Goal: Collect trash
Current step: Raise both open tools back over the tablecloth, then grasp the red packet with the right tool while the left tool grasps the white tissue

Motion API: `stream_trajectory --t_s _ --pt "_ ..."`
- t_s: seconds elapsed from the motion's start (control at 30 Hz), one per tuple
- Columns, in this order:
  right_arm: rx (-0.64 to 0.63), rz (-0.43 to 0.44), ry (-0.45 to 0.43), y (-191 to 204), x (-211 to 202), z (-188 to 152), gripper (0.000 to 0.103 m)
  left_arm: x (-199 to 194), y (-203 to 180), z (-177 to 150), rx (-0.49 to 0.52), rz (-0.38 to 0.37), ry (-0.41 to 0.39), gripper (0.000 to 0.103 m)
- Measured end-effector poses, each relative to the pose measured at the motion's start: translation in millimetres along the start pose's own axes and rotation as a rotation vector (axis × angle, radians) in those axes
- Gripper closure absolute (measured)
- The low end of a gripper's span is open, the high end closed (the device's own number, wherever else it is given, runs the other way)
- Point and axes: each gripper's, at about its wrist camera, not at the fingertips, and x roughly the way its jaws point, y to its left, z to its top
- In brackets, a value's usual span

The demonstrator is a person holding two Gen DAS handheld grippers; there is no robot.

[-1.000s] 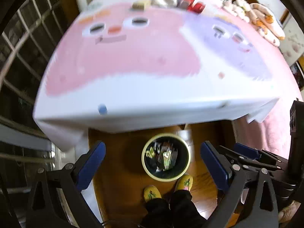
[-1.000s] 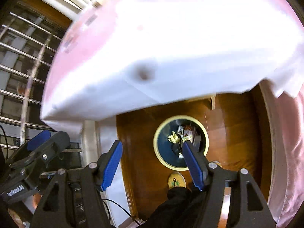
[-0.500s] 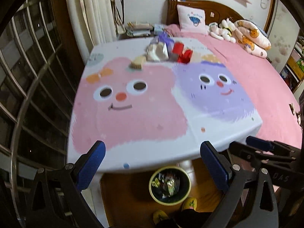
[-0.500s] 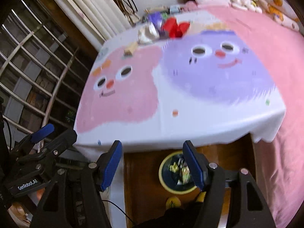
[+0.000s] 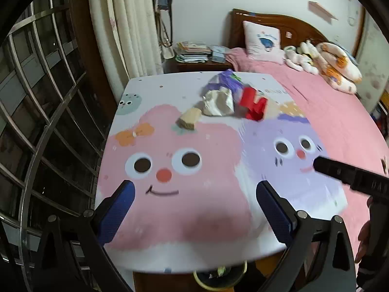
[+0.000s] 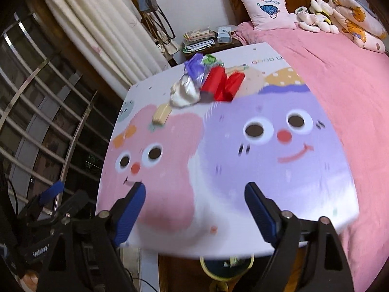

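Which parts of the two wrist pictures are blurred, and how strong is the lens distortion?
Left wrist view: the near edge of the table is smeared, and the red wrappers are soft. Right wrist view: the whole cartoon tablecloth is streaked by motion, and the trash bin is blurred. Both views: fisheye bending curves the window bars and darkens the corners.

Left wrist view: looks forward and down over the near edge of the table, pink face centred, bed at right. Right wrist view: same direction from further right, purple face centred, table tilted in frame. Shared: tabletop, wrappers at far edge, bin below near edge, headboard wall.
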Motion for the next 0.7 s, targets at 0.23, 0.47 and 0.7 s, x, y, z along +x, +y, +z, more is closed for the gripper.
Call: stream_trajectory --t_s 0.23,0.47,0.7 --pt "0.018 0.052 0.059 -37.8 69.0 100.6 0.017 64.9 -23.2 62.9 -0.052 0.072 0.066 0.004" --pt "0.037 0.070 0.165 -68.3 153.1 166.3 0.017 135.2 -45.9 114.4 -0.078 0.095 0.139 0.004" --pt "0.082 0.083 0.238 -85.4 216.0 198.5 0.017 183.4 -47.5 136.5 -0.111 0.137 0.203 0.004"
